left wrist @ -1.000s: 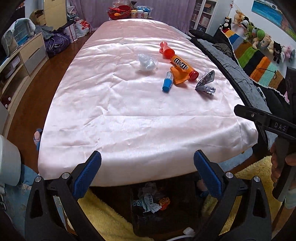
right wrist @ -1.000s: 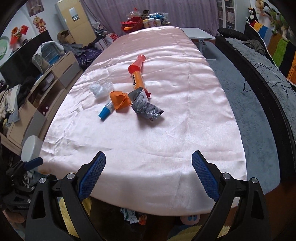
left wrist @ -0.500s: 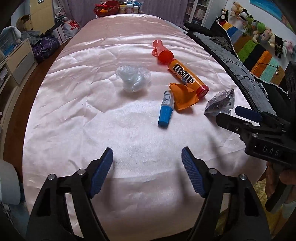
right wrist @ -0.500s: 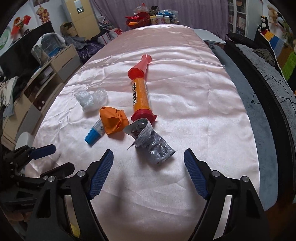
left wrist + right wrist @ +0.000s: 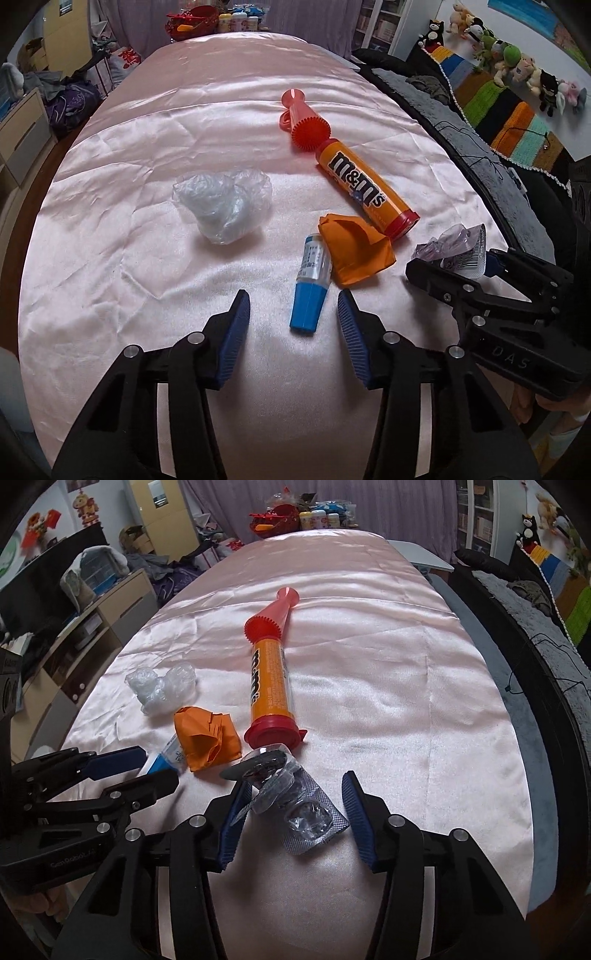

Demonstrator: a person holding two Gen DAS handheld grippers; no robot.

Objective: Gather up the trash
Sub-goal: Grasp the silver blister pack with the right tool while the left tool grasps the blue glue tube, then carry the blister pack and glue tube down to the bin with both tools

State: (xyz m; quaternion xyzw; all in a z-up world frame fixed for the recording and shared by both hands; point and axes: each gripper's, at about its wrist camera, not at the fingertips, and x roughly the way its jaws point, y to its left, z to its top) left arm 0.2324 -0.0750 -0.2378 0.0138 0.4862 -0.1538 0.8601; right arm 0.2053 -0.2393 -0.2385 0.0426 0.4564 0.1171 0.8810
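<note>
On the pink sheet, both sets of jaws are closing, still clear: keep the left gripper centred on the blue-capped tube and the right gripper squarely astride the crumpled blister pack.

Pink satin cloth; orange, red-capped candy tube; orange paper; blue-capped tube; perhaps silvery wrapper

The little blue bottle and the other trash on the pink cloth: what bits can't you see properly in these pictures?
- Blue-capped bottle: mostly hidden in the right wrist view behind the left gripper and the orange paper; its label is too small to read.
- Silver blister pack: in the left wrist view the right gripper covers its near part.
- Candy tube: contents not visible.
- Both grippers' jaws are closing; no firm grip shows yet.
</note>
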